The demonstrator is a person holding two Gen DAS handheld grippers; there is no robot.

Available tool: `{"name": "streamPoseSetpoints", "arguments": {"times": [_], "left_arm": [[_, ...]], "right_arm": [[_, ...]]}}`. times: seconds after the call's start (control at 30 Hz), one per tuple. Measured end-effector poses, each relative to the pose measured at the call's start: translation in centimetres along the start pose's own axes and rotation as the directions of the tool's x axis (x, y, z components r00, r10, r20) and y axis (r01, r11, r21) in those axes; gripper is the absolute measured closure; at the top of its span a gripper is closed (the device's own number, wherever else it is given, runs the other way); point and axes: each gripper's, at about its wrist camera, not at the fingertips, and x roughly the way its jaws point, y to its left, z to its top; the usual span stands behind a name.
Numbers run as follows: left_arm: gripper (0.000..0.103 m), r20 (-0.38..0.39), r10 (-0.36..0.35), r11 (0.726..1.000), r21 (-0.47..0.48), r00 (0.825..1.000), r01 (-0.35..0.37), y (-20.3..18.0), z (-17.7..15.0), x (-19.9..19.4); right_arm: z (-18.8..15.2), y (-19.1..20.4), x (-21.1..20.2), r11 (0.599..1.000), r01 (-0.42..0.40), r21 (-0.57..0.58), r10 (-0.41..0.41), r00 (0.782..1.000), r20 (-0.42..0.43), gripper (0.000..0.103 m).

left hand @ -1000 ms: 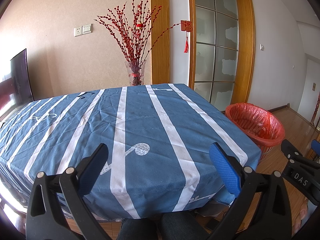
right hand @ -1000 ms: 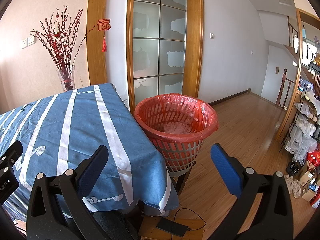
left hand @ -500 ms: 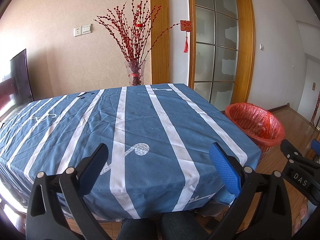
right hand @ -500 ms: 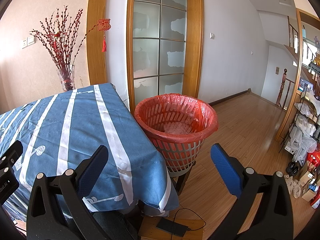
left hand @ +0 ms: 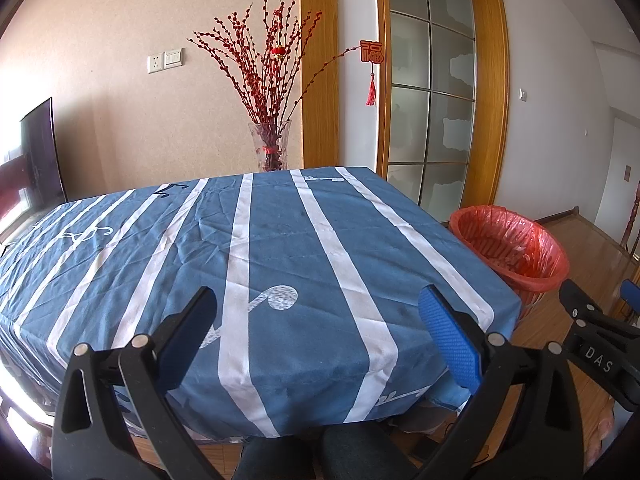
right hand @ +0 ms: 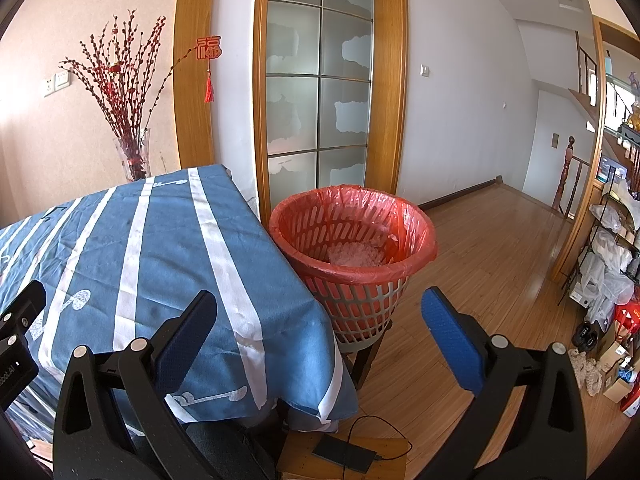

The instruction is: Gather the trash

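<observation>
Your left tool (left hand: 316, 312) hangs wide open over the near edge of the counter (left hand: 280, 240), with nothing between its blue pads. Your right tool (right hand: 318, 314) is spread just as wide and just as empty, pointed toward the bin (right hand: 352, 248) that stands just beside the counter's right corner on a low stand.

The bin wears a red liner, and a pale crumpled wad of trash (right hand: 354, 254) lies at its bottom. On the blue striped cloth you can find no loose trash at all; the surface looks bare from both views. By that reading the collecting looks finished, or else what remains lies outside these views.

The risks from here are few but real. If you sweep the right tool toward the bin carelessly, a finger could catch the liner's rim and drag it off the basket, or nudge the bin on its stand, which looks narrower than the bin itself. If you lower the left tool onto the cloth, the pads could snag a fold and pull the loose cover toward you. A glass vase (left hand: 272, 148) of red branches rises behind the far edge; whether it rests on the cloth you cannot tell, so treat any tug as a threat to it.
</observation>
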Motion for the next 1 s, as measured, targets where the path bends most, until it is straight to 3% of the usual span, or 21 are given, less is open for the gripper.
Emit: {"name": "streamPoseSetpoints", "arguments": {"times": [1.0], "left_arm": [[0.004, -0.003, -0.004, 1.000, 0.006, 1.000, 0.004, -0.13, -0.02, 0.09]], "right_arm": [[0.05, -0.07, 0.17, 1.000, -0.002, -0.001, 0.002, 1.000, -0.002, 0.002]]}}
